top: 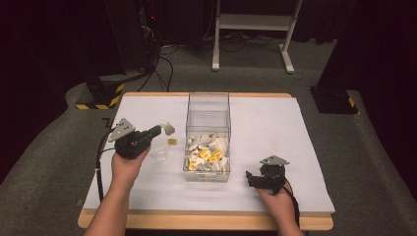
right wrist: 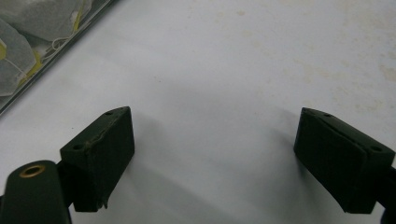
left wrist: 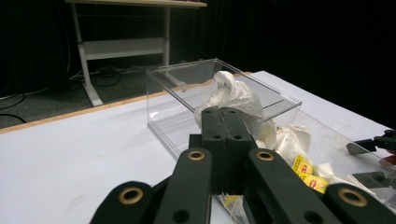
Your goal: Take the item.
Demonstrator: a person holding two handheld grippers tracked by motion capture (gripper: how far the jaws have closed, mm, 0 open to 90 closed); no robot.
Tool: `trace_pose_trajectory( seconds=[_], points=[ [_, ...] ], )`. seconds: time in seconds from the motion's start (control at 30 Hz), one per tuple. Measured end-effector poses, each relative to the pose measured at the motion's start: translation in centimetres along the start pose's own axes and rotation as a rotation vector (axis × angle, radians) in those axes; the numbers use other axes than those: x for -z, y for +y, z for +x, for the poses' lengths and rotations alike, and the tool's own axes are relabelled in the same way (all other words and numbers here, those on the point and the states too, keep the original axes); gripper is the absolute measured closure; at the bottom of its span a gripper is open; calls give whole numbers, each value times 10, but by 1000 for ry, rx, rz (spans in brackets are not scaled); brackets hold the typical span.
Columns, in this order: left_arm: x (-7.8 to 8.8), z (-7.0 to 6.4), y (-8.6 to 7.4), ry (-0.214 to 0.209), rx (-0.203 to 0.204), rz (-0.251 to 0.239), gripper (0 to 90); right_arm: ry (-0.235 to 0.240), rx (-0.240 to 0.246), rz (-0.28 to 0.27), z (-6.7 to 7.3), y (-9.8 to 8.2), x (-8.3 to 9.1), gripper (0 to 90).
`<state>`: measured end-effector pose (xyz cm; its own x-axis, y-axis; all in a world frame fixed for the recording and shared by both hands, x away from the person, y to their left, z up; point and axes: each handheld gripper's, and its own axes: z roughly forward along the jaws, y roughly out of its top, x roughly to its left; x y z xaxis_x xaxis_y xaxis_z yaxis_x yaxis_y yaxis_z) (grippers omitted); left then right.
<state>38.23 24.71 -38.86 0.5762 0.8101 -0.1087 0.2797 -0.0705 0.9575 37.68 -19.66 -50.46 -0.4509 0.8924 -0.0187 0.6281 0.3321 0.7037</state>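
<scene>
From the high view, the left gripper [top: 158, 131] is lifted over the white table [top: 275, 128], left of the clear plastic box [top: 208, 118], with a white tea bag [top: 168, 128] pinched at its tip. The bag looks crumpled, papery and soft. A small yellow tag [top: 172, 142] lies on the table just below it, beside a little clear cup [top: 160, 153]. The left forearm comes up from the bottom edge, with the hand wrapped round the gripper body. The near end of the box is heaped with more tea bags [top: 206, 156], white with yellow labels. The right gripper [top: 250, 178] rests low on the table, right of the box.

In the left gripper view the black jaws are pressed together on the tea bag [left wrist: 233, 95], which bunches up above them like wrinkled tissue, in front of the clear box [left wrist: 177, 88].

In the right gripper view the two blocky matte black jaws stand wide apart over bare tabletop [right wrist: 224, 70], nothing between them. Tea bags in the box [right wrist: 28, 28] sit at the top left corner.
</scene>
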Motion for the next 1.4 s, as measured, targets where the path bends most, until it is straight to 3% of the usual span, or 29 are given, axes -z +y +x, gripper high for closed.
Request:
trace_pose_trajectory(
  seconds=[0.83, 1.4],
  points=[
    [16, 25, -3, 68, 12, 3, 900, 1, -1, -1, 0, 0, 0, 123],
    [9, 32, -20, 100, 12, 66, 900, 2, -1, -1, 0, 0, 0, 123]
  ],
)
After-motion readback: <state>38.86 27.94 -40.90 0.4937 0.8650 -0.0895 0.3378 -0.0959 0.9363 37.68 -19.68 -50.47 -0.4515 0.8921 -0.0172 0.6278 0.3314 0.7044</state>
